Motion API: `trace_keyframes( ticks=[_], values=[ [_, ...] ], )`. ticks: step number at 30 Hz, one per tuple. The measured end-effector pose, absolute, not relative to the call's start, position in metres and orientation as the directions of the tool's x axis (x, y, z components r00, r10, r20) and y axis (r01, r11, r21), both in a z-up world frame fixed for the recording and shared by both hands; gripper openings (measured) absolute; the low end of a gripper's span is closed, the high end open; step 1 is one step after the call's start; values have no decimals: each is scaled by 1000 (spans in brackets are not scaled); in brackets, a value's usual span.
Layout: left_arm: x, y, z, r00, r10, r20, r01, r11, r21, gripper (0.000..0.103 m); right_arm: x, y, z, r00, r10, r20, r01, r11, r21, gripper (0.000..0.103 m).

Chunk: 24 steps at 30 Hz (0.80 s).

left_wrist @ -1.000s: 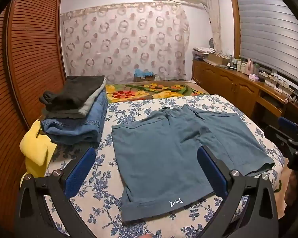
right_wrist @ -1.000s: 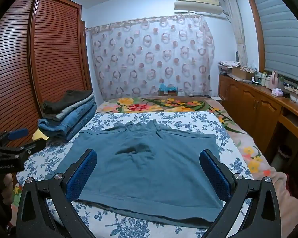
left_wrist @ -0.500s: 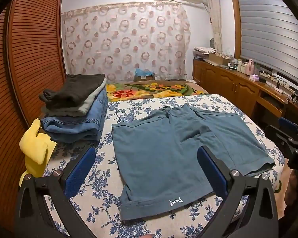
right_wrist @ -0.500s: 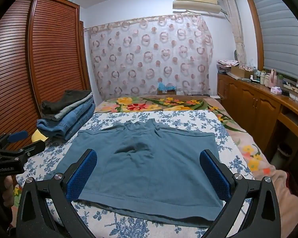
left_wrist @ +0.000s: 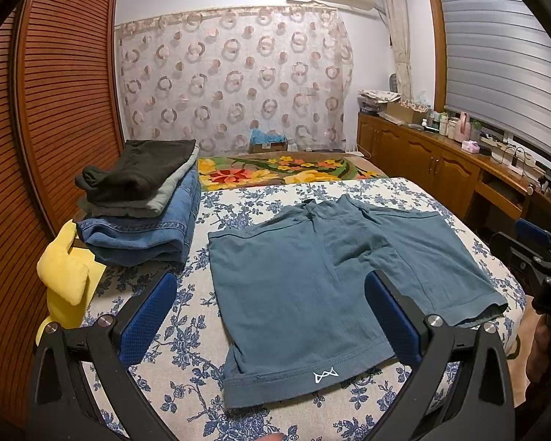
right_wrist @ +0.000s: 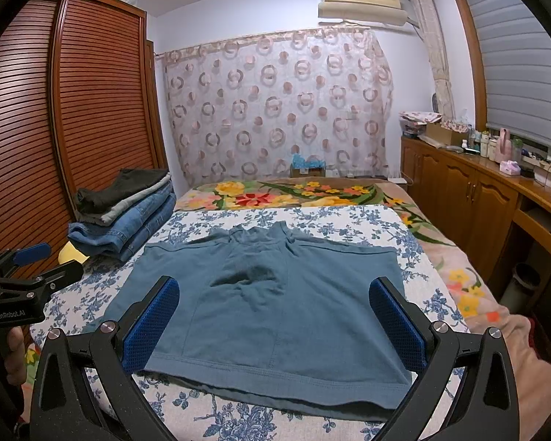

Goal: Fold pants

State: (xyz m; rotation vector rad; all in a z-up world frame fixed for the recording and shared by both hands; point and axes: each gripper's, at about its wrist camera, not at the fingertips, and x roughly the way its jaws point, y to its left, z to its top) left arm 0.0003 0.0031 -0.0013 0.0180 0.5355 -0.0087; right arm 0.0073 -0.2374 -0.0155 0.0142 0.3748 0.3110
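Teal-blue shorts lie flat and spread on the blue-flowered bedsheet, leg hems toward me, with a white logo on the near left hem. They also show in the right wrist view. My left gripper is open and empty, hovering above the near left leg. My right gripper is open and empty above the near right leg hem. Each gripper shows at the edge of the other's view.
A stack of folded jeans and dark garments sits at the bed's left, with a yellow cloth beside it. A louvred wooden wardrobe is on the left. A wooden cabinet with bottles runs along the right.
Both views have tilted slightly, so the shorts sit a little lower in frame. The shorts have not moved and both grippers stay open.
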Motion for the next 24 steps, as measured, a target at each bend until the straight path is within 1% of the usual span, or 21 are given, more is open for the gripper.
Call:
trace_keyframes(
  ticks=[24],
  values=[
    [1, 4, 3, 865, -4, -501, 13, 1000, 16, 102, 7, -238, -15, 886, 299, -354, -293, 953, 72, 103]
  ],
)
